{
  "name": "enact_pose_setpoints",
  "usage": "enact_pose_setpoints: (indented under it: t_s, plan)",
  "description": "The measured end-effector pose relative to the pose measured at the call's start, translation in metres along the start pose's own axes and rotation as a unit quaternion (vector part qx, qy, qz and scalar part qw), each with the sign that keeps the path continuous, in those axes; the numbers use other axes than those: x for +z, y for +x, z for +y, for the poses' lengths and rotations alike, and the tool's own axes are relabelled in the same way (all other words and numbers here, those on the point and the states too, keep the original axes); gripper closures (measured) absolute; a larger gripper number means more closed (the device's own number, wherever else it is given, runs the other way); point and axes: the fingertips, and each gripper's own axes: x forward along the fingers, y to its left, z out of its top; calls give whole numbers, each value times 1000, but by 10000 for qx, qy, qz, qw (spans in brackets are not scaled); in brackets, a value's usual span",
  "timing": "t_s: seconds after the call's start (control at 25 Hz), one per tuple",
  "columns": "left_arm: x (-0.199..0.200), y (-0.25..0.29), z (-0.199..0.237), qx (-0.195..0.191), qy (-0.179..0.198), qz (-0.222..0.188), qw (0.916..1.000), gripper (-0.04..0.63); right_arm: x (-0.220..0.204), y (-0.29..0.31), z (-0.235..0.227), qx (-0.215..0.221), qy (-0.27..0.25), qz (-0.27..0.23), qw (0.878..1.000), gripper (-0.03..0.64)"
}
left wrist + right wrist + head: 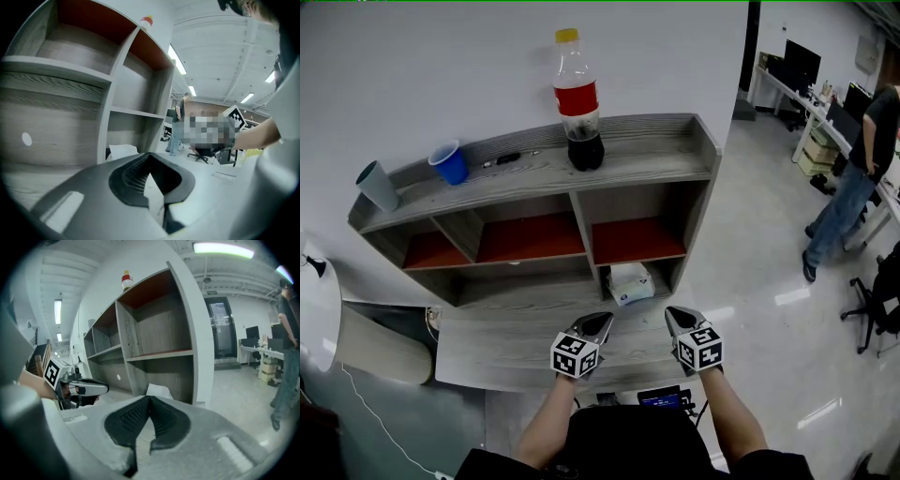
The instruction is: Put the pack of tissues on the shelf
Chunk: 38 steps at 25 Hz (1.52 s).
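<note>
Dominating my head view: the grey wooden shelf [656, 155], red panels backing its three upper compartments, standing on the table [497, 342] against a white wall. (Operator)

Who is that at the right edge? (Desk)

A person [853, 187] in a dark top and jeans, on the glossy floor well apart from the shelf, near a row of monitors. (Operator)

And the tallest thing on the shelf? (Desk)

A cola bottle [578, 98], upright on the top board, with a yellow cap and a red label; the dark drink fills only its lower part. (Operator)

Where is the task's item? (Desk)

The pack of tissues [630, 281] sits in the bottom right compartment, between the divider and the right side wall. Both gripper views catch it as a pale block just past the jaw tips [123, 151] [158, 392]. (Operator)

Your tongs? (Desk)

I hold them side by side over the table's front edge, both pointing at the shelf and apart from the pack. The left tongs [602, 322] are closed tip to tip, as their own view shows [150, 157]. The right tongs [675, 315] are closed the same way [150, 401], and their camera sees the left tongs level off to the side [101, 389]. Neither pair grips anything. (Operator)

Anything smaller? (Desk)

A blue cup [449, 163] left of the bottle, a grey-green cup [377, 186] at the board's far left end, and between the blue cup and the bottle a small dark item I cannot identify. (Operator)
</note>
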Motion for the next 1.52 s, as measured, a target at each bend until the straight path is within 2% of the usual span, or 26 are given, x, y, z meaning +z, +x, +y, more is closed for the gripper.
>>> enact_pose_setpoints:
  t_s: [0.28, 0.56, 0.84, 1.2, 1.36, 1.52]
  plan:
    - [-18, -14, -20, 237, -31, 95, 9997, 595, -16, -20, 7, 246, -83, 130, 9996, 614]
    - [-58, -43, -48, 599, -240, 217, 9977, 595, -48, -44, 19, 588, -6, 292, 9978, 614]
    - [-82, -77, -60, 814, -363, 324, 9955, 595, -78, -61, 35, 655, 209, 403, 9968, 614]
    - [-82, -104, -82, 508, -72, 243, 9984, 595, -88, -83, 56, 370, 247, 327, 9985, 614]
    - [-97, -136, -87, 518, 346, 317, 9976, 595, -95, -90, 89, 302, 203, 342, 9988, 614]
    - [-113, -169, -94, 435, 270, 271, 9983, 595, -104, -101, 130, 289, 86, 352, 9989, 614]
